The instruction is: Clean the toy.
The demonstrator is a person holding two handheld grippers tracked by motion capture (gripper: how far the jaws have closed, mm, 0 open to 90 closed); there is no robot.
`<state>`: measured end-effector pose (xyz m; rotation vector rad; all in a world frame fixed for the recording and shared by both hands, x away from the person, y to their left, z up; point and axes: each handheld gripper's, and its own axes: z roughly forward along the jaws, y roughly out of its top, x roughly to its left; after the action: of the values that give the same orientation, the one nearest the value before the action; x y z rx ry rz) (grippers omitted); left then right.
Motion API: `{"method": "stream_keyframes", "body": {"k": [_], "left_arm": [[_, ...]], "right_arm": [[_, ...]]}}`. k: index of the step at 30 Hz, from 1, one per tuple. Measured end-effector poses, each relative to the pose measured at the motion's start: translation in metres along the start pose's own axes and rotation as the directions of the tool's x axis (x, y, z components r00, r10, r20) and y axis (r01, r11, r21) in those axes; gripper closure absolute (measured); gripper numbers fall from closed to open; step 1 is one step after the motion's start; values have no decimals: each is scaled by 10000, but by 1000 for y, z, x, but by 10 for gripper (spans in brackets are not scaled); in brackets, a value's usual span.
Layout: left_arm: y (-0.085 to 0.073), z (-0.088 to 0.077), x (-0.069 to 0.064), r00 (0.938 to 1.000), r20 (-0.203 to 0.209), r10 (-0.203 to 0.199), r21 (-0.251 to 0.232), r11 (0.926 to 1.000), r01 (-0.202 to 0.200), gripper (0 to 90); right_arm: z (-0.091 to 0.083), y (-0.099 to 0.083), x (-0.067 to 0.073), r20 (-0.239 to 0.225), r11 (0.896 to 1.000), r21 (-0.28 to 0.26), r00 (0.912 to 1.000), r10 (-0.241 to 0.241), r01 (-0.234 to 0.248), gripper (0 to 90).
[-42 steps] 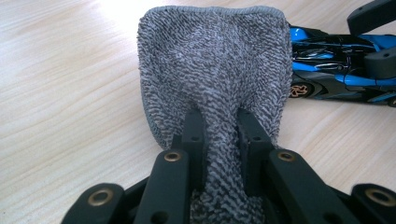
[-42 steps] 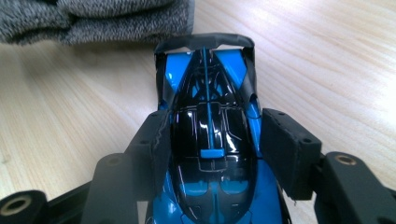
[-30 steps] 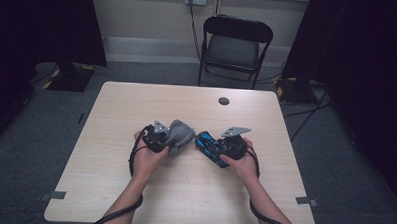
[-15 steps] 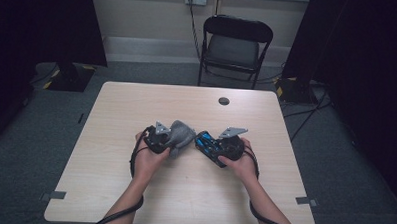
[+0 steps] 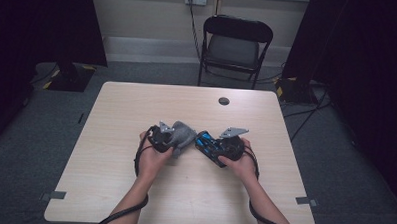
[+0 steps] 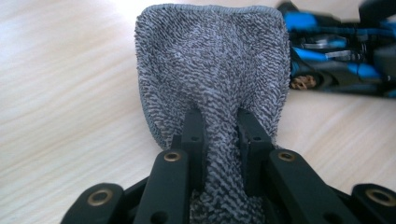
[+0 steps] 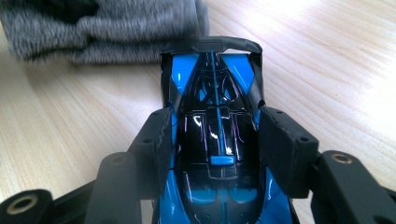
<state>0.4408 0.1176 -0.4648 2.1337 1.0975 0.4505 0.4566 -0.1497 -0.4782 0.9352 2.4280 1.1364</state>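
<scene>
A grey terry cloth point(image 6: 210, 65) is pinched between the jaws of the left gripper point(image 6: 220, 135), which are closed tightly on a gathered fold of it, while the rest of the fabric fans out above the jaws over the pale wooden table point(image 6: 60, 84). In the high view the cloth point(image 5: 181, 134) is seen bunched at the tip of the left gripper point(image 5: 164, 137), near the middle of the table point(image 5: 136, 105). A blue and black toy car point(image 7: 214, 135) is clamped across its body by the right gripper point(image 7: 215, 144), the pads being pressed against its two sides, with its rear wing pointed away from the camera toward the cloth point(image 7: 102, 28). In the high view the car point(image 5: 209, 146) is held just beside the cloth by the right gripper point(image 5: 225, 145), and both are kept low over the tabletop. A small dark round cap point(image 5: 224, 101) is set in the table's far edge, and a folding chair point(image 5: 236, 46) is stood behind the table.
</scene>
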Motion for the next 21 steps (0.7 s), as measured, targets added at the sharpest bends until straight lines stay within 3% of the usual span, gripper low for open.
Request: {"method": "stream_keyframes", "body": {"k": [3, 6, 11, 18, 21], "left_arm": [[-1, 3, -7, 9995, 166, 274, 197, 9994, -278, 763], [-3, 4, -14, 9990, 423, 168, 238, 9996, -178, 766], [-3, 2, -23, 9961, 808, 356, 440, 9983, -392, 771], [-6, 1, -38, 9880, 1436, 572, 525, 9965, -653, 774], [-7, 0, -44, 9842, 1708, 462, 410, 9977, -540, 774]], "right_arm": [[0, 0, 0, 13, 10000, -39, 10000, 28, -28, 457], [0, 0, 0, 23, 10000, 11, 10000, 29, -29, 457], [0, 1, 0, 42, 10000, 49, 10000, 34, -34, 457], [0, 1, 1, 71, 10000, 72, 10000, 63, -63, 458], [0, 1, 1, 66, 9999, 98, 10000, 54, -54, 458]]}}
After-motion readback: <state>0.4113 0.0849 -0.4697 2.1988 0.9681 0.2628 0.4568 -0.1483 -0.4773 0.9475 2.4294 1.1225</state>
